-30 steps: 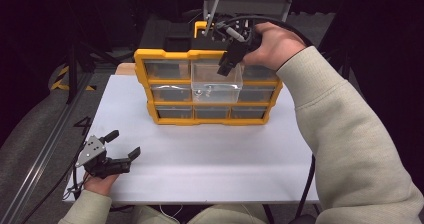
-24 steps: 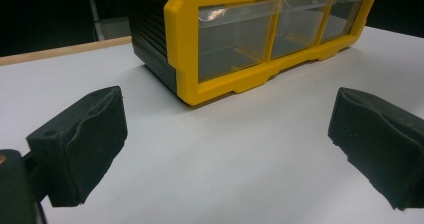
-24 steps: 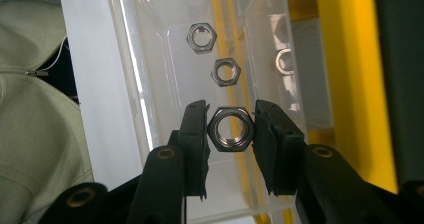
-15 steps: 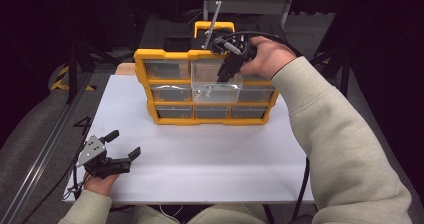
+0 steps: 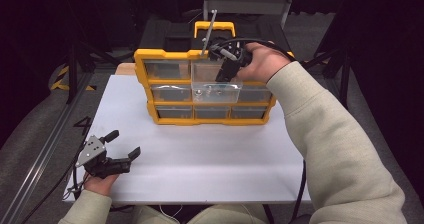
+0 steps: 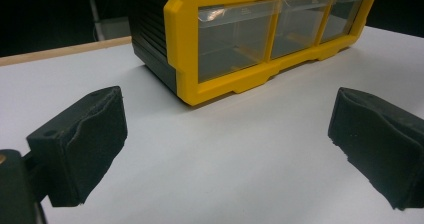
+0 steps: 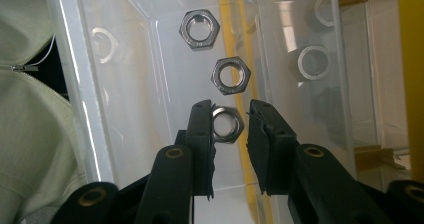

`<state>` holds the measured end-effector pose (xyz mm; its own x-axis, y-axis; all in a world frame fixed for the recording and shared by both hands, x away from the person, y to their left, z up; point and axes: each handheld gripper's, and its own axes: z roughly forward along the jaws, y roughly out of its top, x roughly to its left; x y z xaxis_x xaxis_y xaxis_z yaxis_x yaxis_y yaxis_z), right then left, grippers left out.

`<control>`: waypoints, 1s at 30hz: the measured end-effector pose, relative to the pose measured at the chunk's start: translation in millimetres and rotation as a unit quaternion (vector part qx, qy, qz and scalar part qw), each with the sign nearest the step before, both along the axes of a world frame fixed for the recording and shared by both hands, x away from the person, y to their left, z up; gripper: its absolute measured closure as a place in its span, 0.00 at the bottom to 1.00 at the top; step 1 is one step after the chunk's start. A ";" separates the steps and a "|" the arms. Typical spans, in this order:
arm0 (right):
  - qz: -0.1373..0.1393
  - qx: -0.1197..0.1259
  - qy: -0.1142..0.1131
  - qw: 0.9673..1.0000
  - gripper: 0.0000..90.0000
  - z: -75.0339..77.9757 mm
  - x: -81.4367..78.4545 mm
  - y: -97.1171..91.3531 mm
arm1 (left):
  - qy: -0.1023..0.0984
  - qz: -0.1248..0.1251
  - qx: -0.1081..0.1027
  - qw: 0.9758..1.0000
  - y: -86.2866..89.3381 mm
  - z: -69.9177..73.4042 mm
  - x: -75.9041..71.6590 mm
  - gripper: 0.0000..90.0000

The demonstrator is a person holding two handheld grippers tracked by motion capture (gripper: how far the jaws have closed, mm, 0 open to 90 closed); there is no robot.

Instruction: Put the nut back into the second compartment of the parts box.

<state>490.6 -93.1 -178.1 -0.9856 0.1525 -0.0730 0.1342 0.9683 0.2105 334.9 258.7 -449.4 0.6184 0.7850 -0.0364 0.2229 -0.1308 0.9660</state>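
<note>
A yellow drawer organizer (image 5: pixel 170 119) stands at the back of the white table (image 5: pixel 210 159). Its clear middle drawer (image 5: pixel 216 91) is pulled out and holds three steel hex nuts. My right gripper (image 5: pixel 222 76) points down into that drawer. In the right gripper view its jaws have just closed further, and my right gripper (image 7: pixel 230 109) is shut on the nearest hex nut (image 7: pixel 227 125). Two more nuts (image 7: pixel 230 76) lie beyond it in a row. My left gripper (image 5: pixel 125 144) rests open near the table's front left corner, nothing between its jaws.
In the left gripper view the organizer's lower left corner (image 6: pixel 182 49) with its shut clear drawers is ahead of the open left gripper (image 6: pixel 227 116). A black and yellow case (image 5: pixel 170 34) sits behind the organizer. Dark floor surrounds the table.
My right hand has come down over the organizer and dipped the gripper into the open drawer. The left hand has stayed put.
</note>
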 end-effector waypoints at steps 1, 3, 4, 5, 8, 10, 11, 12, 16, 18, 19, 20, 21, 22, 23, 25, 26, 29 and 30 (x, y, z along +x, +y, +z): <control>0.001 0.001 -0.001 1.000 0.80 -0.5 -0.2 0.2 | 0.000 -0.001 0.001 1.000 0.2 0.0 0.2 0.03; 0.003 -0.004 0.000 1.000 0.81 -1.1 0.1 0.6 | 0.000 0.000 0.001 1.000 0.3 0.1 0.1 0.03; 0.002 -0.004 -0.001 1.000 0.81 -1.6 0.1 0.7 | 0.000 0.000 -0.001 1.000 0.2 0.1 0.0 0.03; 0.001 -0.004 0.000 1.000 0.81 -1.5 0.2 0.6 | 0.000 0.000 -0.001 1.000 0.2 0.1 0.0 0.03; 0.000 -0.003 -0.003 1.000 0.81 -1.1 0.2 -0.8 | 0.000 0.001 -0.001 1.000 0.1 0.1 0.0 0.03; -0.005 0.004 -0.003 1.000 0.80 -1.0 -0.4 -1.9 | 0.000 0.000 -0.001 1.000 0.0 0.1 0.2 0.03; -0.005 0.004 -0.003 1.000 0.80 -1.0 -0.4 -1.9 | 0.000 0.000 -0.001 1.000 -0.1 0.1 0.2 0.03; -0.005 0.007 -0.007 1.000 0.80 0.6 -1.0 -3.1 | 0.000 0.000 -0.001 1.000 -0.1 0.2 0.2 0.03; -0.013 0.043 -0.026 0.999 0.77 10.7 -6.5 -12.8 | 0.000 0.000 -0.002 1.000 -0.5 0.0 0.4 0.03; -0.017 0.061 -0.035 0.997 0.75 17.3 -9.8 -21.0 | -0.001 0.000 -0.002 1.000 -0.9 -0.3 0.6 0.03; -0.024 0.069 -0.043 0.996 0.71 20.5 -12.1 -25.5 | -0.001 0.000 -0.002 1.000 -1.0 -0.3 0.6 0.03; -0.032 0.082 -0.051 0.995 0.66 24.0 -15.1 -31.5 | -0.001 0.000 -0.002 1.000 -1.0 -0.3 0.6 0.03; -0.039 0.092 -0.057 0.993 0.61 25.9 -17.2 -35.3 | -0.001 0.000 -0.002 1.000 -1.0 -0.3 0.6 0.03; -0.044 0.106 -0.065 0.991 0.57 28.0 -19.7 -40.8 | -0.001 0.000 -0.002 1.000 -1.0 -0.3 0.5 0.03; -0.049 0.123 -0.074 0.988 0.50 29.1 -22.8 -46.1 | -0.001 0.000 -0.003 1.000 -1.0 -0.2 0.5 0.03; -0.053 0.153 -0.099 0.982 0.40 30.1 -31.2 -58.8 | 0.001 0.000 0.000 1.000 -1.0 -0.2 -0.2 0.03; -0.061 0.173 -0.117 0.976 0.34 29.4 -36.6 -66.4 | 0.001 0.000 0.001 1.000 -0.8 -0.4 0.0 0.03; -0.080 0.210 -0.124 0.966 0.23 24.9 -44.7 -83.8 | 0.001 0.001 -0.001 1.000 -1.0 0.1 -0.4 0.03; -0.087 0.222 -0.127 0.963 0.21 22.4 -47.3 -89.9 | 0.001 0.001 -0.001 1.000 -1.6 0.0 -0.4 0.03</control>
<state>443.3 -182.9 -155.7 -0.9016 0.3847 -0.1977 0.1756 0.7433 0.6455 334.5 257.1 -449.3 0.6170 0.7860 -0.0397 0.2253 -0.1281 0.9658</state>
